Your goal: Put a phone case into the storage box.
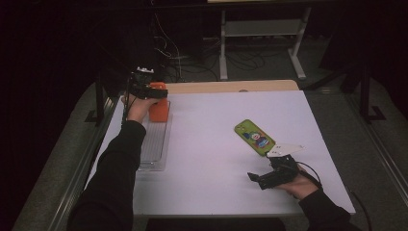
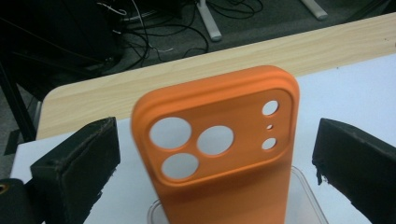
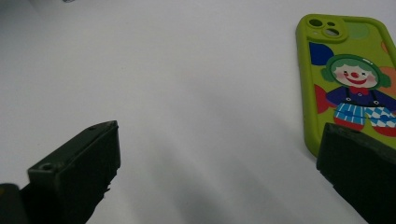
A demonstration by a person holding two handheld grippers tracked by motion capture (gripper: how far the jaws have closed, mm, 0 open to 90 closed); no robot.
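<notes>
We judge the work half done: the orange case [image 2: 219,154] stands in the clear tray [image 1: 155,139], between the left gripper's [image 1: 153,91] spread jaws. The green case [image 3: 350,79] lies far right of the tray, beside our right gripper [image 1: 263,179], whose jaws are also spread.

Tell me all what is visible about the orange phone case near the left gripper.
The orange phone case looks like soft matte silicone, with rounded corners and a raised camera panel holding three large round cutouts and three smaller holes. It stands upright, cutouts at the top, its lower end in a clear plastic tray at the table's left side. It sits between the open jaws of the left gripper, with gaps on both sides; neither jaw touches it.
</notes>
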